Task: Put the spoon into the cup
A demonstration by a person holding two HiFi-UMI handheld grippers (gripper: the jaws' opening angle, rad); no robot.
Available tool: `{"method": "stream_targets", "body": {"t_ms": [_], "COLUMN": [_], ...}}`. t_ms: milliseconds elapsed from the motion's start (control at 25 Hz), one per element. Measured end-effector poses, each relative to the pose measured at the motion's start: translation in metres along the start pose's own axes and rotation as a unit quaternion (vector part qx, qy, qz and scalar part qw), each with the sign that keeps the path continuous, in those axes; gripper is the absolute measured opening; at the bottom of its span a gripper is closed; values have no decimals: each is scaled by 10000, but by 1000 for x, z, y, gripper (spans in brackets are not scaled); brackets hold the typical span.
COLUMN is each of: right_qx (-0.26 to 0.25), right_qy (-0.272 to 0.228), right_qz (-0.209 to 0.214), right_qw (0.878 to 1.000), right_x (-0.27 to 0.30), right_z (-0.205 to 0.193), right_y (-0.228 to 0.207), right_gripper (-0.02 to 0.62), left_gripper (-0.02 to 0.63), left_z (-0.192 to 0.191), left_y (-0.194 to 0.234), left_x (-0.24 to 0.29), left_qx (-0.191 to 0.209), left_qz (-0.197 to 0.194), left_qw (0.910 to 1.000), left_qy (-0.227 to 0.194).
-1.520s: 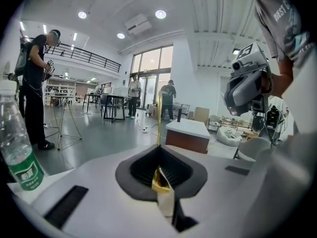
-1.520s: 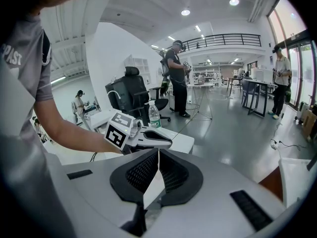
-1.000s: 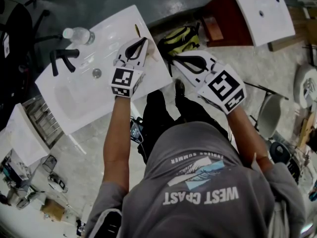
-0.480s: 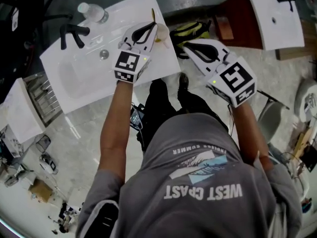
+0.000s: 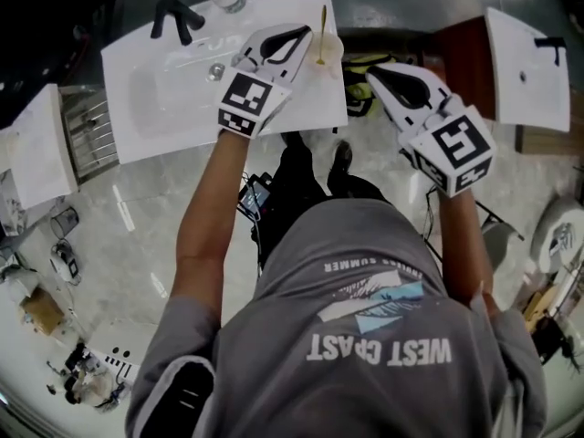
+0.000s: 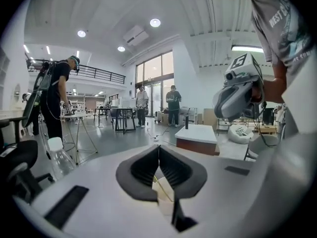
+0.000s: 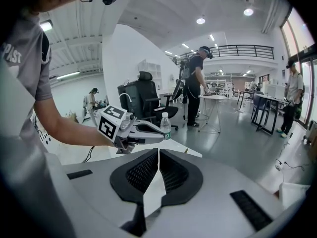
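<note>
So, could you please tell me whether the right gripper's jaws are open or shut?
Shut. In the right gripper view the right gripper has its jaws closed together at the tips, with nothing held between them.

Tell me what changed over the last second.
The head view swung, so the sink now lies nearly square in it. The spoon, before partly hidden by the left tool, now shows whole just right of its tip, lower end at the cup; whether it is inside, I can't tell. Unchanged: left tool over the sink's right end, right tool off that end. Both tools' jaws are together.
</note>
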State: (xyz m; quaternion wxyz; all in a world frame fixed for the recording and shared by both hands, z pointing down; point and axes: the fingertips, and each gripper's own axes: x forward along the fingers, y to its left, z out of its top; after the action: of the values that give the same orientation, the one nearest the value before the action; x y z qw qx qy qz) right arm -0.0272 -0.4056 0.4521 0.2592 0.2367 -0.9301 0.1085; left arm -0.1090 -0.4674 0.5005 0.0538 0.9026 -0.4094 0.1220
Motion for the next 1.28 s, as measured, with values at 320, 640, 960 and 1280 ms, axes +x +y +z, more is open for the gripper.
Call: {"method": "stream_targets", "body": {"t_ms": [320, 640, 960, 1280], "right_qx": [-333, -1279, -1557, -1732], "right_qy": [-315, -539, -817, -998], "right_qz": [125, 183, 237, 315], "right_qw": [9989, 9901, 9841, 9793], "right_x": [-17, -41, -67, -100], "right_z": [25, 58, 74, 74], "right_y": [10, 26, 38, 51], "right_gripper": [32, 31, 31, 31], "left_gripper": [3, 2, 2, 2], "left_z": [43, 90, 120, 138], "left_y": [-7, -27, -55, -92], "left_x": [-42, -93, -137, -160], "left_qx": [353, 562, 808, 972], "left_qz": [272, 540, 787, 928], "left_qw": [9990, 9968, 9929, 9898], "left_qy": [-84, -204, -377, -470]}}
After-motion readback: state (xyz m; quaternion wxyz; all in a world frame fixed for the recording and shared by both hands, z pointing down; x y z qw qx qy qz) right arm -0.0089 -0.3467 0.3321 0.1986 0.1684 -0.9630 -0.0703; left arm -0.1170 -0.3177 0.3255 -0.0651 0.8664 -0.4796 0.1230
